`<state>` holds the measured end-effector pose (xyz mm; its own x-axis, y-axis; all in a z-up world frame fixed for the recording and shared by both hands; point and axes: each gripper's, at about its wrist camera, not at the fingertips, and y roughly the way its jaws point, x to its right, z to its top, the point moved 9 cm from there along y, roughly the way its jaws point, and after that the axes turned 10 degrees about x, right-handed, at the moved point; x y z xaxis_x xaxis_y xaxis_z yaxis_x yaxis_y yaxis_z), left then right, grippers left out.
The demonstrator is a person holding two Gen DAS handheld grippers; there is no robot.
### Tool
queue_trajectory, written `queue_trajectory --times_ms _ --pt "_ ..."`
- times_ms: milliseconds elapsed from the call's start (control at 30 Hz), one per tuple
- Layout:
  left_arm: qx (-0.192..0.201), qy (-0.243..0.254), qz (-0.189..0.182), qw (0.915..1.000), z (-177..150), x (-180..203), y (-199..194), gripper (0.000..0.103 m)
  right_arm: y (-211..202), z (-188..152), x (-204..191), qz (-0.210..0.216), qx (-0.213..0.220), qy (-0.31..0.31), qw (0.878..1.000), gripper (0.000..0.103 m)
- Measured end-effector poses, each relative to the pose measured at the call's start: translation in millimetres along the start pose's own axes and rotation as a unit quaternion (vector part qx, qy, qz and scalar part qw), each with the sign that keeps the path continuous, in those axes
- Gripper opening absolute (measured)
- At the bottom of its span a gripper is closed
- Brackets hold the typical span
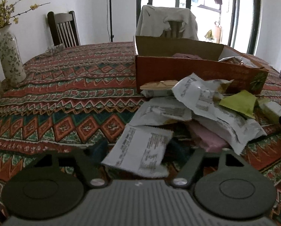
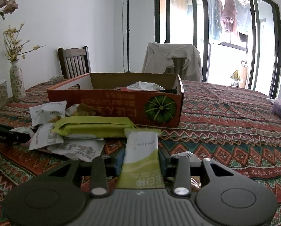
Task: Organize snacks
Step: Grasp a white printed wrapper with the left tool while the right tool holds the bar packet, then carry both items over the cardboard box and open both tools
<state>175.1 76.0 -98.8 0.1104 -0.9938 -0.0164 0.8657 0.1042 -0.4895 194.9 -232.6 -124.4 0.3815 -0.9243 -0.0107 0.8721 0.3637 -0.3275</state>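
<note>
Right gripper (image 2: 141,162): jaws drawn narrow on a white-and-green snack packet (image 2: 140,156), gripped across its width so the long axis points ahead at the box; my reading is that this orientation lets it slide in lengthwise

Left gripper (image 1: 138,156): a white printed snack packet (image 1: 140,150) sits between the fingers, which stand fairly wide; contact is blurred, so I cannot tell whether it is clamped or only straddled

Just beyond both tools, the loose pile of snacks (image 1: 202,109) lies on the patterned tablecloth (image 1: 68,98): white wrappers overlapping, a pink bar (image 1: 208,137) under them, a long green packet (image 2: 95,125) nearest the box wall. Overlap means pulling one wrapper would likely drag its neighbours

Behind the pile, touching or nearly so, stands the orange cardboard box (image 2: 121,109) with a pumpkin print, open-topped, a few wrappers already inside. Its near wall is the edge to clear; a lift is needed before moving forward

Open cloth lies to the right of the box and to the left toward the floral vase (image 1: 9,56). Two chairs (image 2: 74,62) stand at the far table edge
</note>
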Motion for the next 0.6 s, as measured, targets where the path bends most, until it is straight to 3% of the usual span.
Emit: queue_trajectory --times_ms 67,200,600 --pt "0.005 -0.004 -0.002 1.0000 -0.7 1.9 -3.7 0.062 -0.2 -0.1 0.2 0.001 0.000 0.001 1.000 0.038" --pt "0.017 -0.011 -0.004 0.9998 -0.5 3.1 -11.6 0.045 -1.4 0.2 -0.6 0.001 0.004 -0.001 1.000 0.038" --pt "0.074 -0.022 0.014 0.9969 13.8 -1.8 -43.9 0.042 -7.7 3.0 -1.0 -0.005 0.020 -0.005 1.000 0.037"
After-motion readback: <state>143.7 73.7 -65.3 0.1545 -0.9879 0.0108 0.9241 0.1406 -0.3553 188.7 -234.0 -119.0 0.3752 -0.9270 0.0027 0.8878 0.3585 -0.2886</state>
